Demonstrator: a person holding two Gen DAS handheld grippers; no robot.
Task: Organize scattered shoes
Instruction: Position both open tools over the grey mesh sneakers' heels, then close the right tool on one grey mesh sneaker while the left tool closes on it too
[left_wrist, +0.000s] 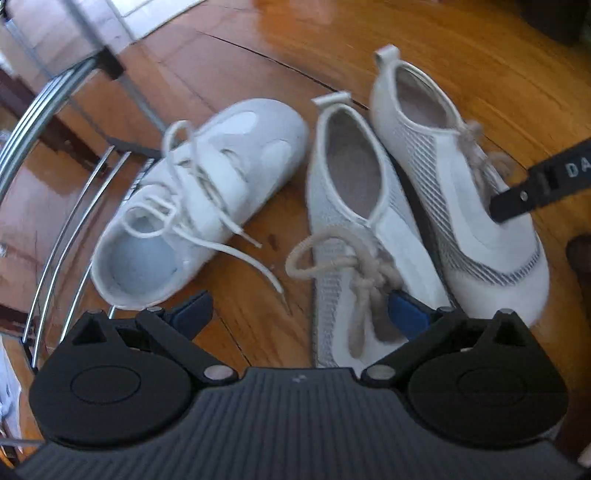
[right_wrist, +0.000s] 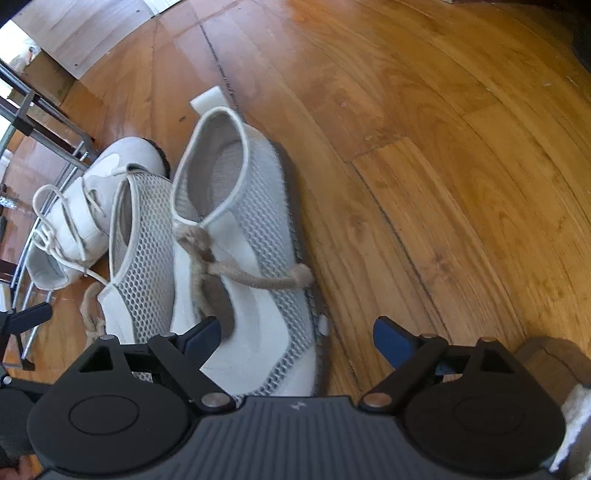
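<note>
Three white shoes lie on the wooden floor. A white lace-up sneaker (left_wrist: 192, 206) lies at the left, its toe pointing away. Two white mesh shoes with grey stripes and beige laces stand side by side: the left one (left_wrist: 354, 236) and the right one (left_wrist: 461, 192). My left gripper (left_wrist: 301, 314) is open, above the toe of the left mesh shoe. In the right wrist view, my right gripper (right_wrist: 297, 338) is open over the toe of the right mesh shoe (right_wrist: 251, 258); the left mesh shoe (right_wrist: 136, 266) and the sneaker (right_wrist: 85, 210) lie beyond. A right gripper finger (left_wrist: 539, 184) hovers over the right mesh shoe.
A chrome wire shoe rack (left_wrist: 55, 206) stands at the left, close to the sneaker, and shows in the right wrist view (right_wrist: 22, 221). Bare wooden floor (right_wrist: 443, 166) spreads to the right. A brown object (right_wrist: 554, 362) sits at the lower right.
</note>
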